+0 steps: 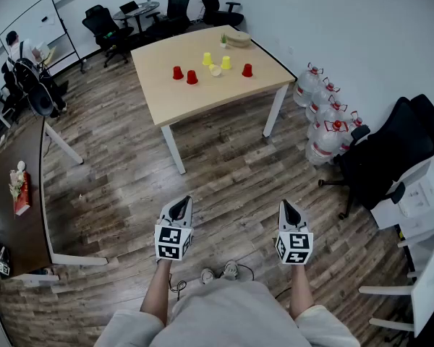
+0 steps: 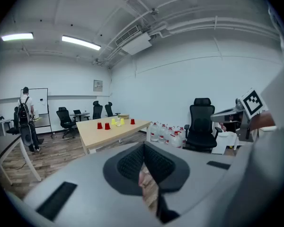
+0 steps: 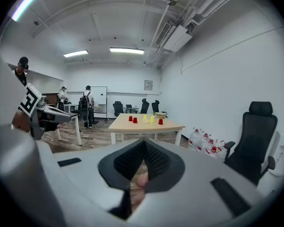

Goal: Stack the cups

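Though empty, hand-held grippers [image 1: 179, 208] [image 1: 288, 210], jaws together.

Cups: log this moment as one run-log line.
stage: not started | red cups: unstacked on table | yellow cups: unstacked | left claw: shut, empty | right claw: shut, empty

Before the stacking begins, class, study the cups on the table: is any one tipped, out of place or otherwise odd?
One yellow cup appears to lie on its side, its pale inside showing, close beside two standing yellow cups. The three red cups stand too. Nothing looks spilled or damaged.
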`<state>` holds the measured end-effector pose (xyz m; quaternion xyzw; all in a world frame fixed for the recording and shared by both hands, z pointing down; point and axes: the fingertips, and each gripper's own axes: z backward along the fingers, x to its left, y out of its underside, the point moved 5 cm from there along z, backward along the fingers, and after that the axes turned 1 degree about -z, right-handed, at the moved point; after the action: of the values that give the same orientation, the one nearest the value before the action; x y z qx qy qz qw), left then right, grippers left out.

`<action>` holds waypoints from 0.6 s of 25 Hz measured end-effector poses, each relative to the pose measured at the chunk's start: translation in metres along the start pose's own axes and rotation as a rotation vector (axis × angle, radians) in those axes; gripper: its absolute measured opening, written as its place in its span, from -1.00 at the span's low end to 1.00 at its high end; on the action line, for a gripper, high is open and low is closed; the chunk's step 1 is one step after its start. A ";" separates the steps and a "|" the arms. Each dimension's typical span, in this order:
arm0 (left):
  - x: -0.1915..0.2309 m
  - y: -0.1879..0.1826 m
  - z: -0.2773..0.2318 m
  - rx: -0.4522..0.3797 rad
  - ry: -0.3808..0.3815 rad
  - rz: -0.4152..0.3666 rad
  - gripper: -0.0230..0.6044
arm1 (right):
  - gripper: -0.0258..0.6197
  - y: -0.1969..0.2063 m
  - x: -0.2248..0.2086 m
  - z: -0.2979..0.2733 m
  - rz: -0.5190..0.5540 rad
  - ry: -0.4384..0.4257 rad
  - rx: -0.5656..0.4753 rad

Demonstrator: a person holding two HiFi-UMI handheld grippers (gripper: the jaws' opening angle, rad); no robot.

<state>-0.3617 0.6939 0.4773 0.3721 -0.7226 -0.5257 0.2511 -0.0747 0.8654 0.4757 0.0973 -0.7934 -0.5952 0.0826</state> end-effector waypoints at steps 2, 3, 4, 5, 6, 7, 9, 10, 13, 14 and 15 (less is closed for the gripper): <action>0.001 0.001 0.001 -0.001 0.000 0.007 -0.89 | -0.91 0.000 0.002 0.000 0.000 0.000 0.001; 0.001 0.001 0.002 -0.002 0.000 0.009 -0.89 | -0.91 0.000 0.002 0.000 0.001 -0.001 0.002; 0.002 0.001 0.002 -0.001 -0.001 0.010 -0.89 | -0.91 0.001 0.003 0.000 0.002 -0.002 0.003; 0.001 0.002 0.001 0.000 -0.002 0.011 -0.89 | -0.91 0.001 0.003 -0.001 0.003 -0.004 0.004; 0.001 0.002 0.000 0.001 -0.002 0.011 -0.89 | -0.91 0.001 0.002 -0.001 0.003 -0.006 0.005; 0.000 0.002 0.000 0.002 -0.002 0.012 -0.89 | -0.91 0.001 0.002 -0.002 0.003 -0.006 0.002; -0.001 0.003 -0.001 0.003 -0.001 0.013 -0.89 | -0.91 0.000 0.001 -0.002 -0.001 -0.011 -0.016; -0.002 0.003 -0.002 0.004 -0.001 0.014 -0.89 | -0.91 -0.001 0.001 -0.003 -0.004 -0.024 -0.028; -0.004 0.002 -0.004 0.005 -0.002 0.013 -0.89 | 0.39 -0.003 0.005 -0.012 -0.007 -0.102 -0.059; -0.006 0.001 -0.005 0.005 -0.002 0.012 -0.89 | 0.44 -0.003 0.005 -0.014 0.001 -0.108 -0.060; -0.007 0.000 -0.007 0.004 -0.001 0.012 -0.89 | 0.47 -0.002 0.004 -0.015 0.011 -0.108 -0.057</action>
<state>-0.3526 0.6956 0.4800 0.3680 -0.7261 -0.5229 0.2528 -0.0746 0.8501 0.4777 0.0581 -0.7799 -0.6215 0.0459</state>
